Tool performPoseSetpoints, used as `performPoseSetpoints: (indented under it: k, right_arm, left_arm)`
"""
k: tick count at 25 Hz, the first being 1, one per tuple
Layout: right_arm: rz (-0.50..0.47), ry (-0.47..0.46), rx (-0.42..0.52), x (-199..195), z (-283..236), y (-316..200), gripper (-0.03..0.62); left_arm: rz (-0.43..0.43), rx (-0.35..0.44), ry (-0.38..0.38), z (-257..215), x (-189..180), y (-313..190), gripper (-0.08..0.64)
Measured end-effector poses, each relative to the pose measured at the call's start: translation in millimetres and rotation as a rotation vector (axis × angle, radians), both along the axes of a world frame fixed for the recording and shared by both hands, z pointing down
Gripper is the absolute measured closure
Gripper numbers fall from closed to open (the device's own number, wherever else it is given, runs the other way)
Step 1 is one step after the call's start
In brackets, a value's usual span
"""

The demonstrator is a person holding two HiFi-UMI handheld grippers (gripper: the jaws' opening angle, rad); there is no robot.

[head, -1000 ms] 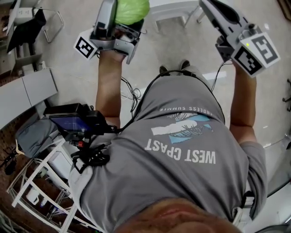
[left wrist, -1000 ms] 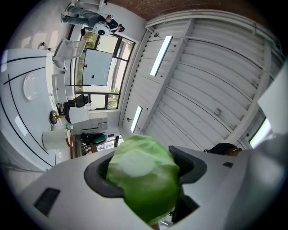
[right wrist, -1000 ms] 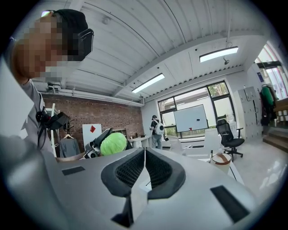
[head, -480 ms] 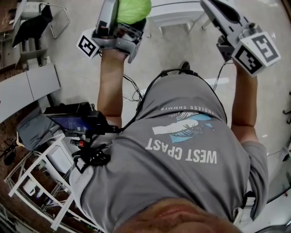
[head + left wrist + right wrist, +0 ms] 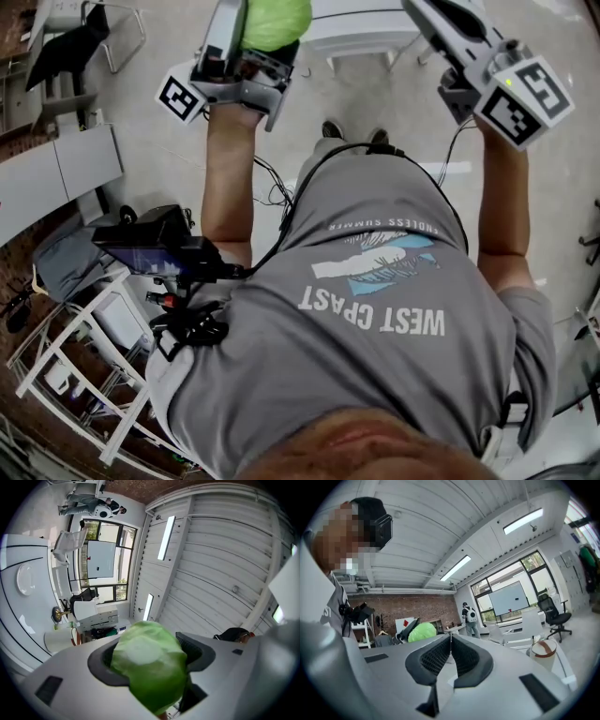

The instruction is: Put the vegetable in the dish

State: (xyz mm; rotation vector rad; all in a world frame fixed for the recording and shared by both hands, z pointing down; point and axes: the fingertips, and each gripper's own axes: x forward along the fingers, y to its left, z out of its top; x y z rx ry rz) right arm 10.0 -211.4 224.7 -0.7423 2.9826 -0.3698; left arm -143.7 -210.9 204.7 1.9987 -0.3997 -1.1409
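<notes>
Between the jaws of the left gripper (image 5: pixel 151 654), raised ahead of the chest, the round green vegetable (image 5: pixel 274 21) sits clamped. The right gripper (image 5: pixel 450 654) is closed and empty, well apart. No dish identifiable; delivery falls to the left arm.

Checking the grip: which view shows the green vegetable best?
The left gripper view: the green vegetable sits close-up between the jaws. Head view crops it at the top edge; right gripper view shows it small, distant.
</notes>
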Motion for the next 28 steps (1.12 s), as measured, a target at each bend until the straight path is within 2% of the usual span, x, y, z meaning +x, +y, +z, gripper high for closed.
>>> performPoseSetpoints:
  k: [2,4,5,7,9,10,12,15,20,24,28]
  right_arm:
    - [-0.027,-0.058,-0.037,-1.8,-6.3,3.0,0.583]
    - [-0.076,-0.189,-0.112,4.7,-14.4,7.7,0.583]
    - [-0.127,-0.307,-0.169,10.6,-20.4,13.1,0.583]
    - [-0.28,-0.599,-0.282,23.4,-39.3,24.3,0.583]
    - [-0.422,-0.828,-0.344,25.9,-57.8,17.9,0.583]
    - [-0.469,-0.888,-0.35,19.4,-63.4,5.8,0.583]
    - [-0.524,-0.933,-0.343,-0.4,-69.0,-21.0,0.583]
    - [-0.516,-0.888,-0.314,-15.2,-70.8,-30.7,0.583]
    - [-0.29,-0.542,-0.149,-33.8,-50.5,-27.0,0.583]
    - [-0.167,-0.394,-0.15,-36.2,-37.4,-36.0,0.583]
    - [0.052,-0.076,-0.012,-28.5,-13.7,-74.3,0.583]
  left_arm:
    - [0.008,-0.002,0.004,2.2,1.5,0.9,0.249]
    - [0.02,-0.004,0.005,3.8,6.4,2.9,0.249]
    - [0.026,-0.005,0.002,4.1,8.7,5.3,0.249]
    - [0.038,0.0,0.004,3.9,9.4,8.4,0.249]
    - [0.046,0.006,0.014,4.7,-1.6,-4.8,0.249]
    - [0.048,0.009,0.017,6.2,-12.5,-19.5,0.249]
    - [0.05,0.012,0.02,9.2,-35.8,-51.2,0.249]
    - [0.055,0.017,0.031,8.9,-46.3,-67.6,0.249]
    - [0.086,0.02,0.021,9.4,-38.2,-64.7,0.249]
    - [0.096,0.006,0.014,8.1,-29.2,-65.9,0.249]
    - [0.093,0.003,-0.019,10.0,-16.1,-91.1,0.249]
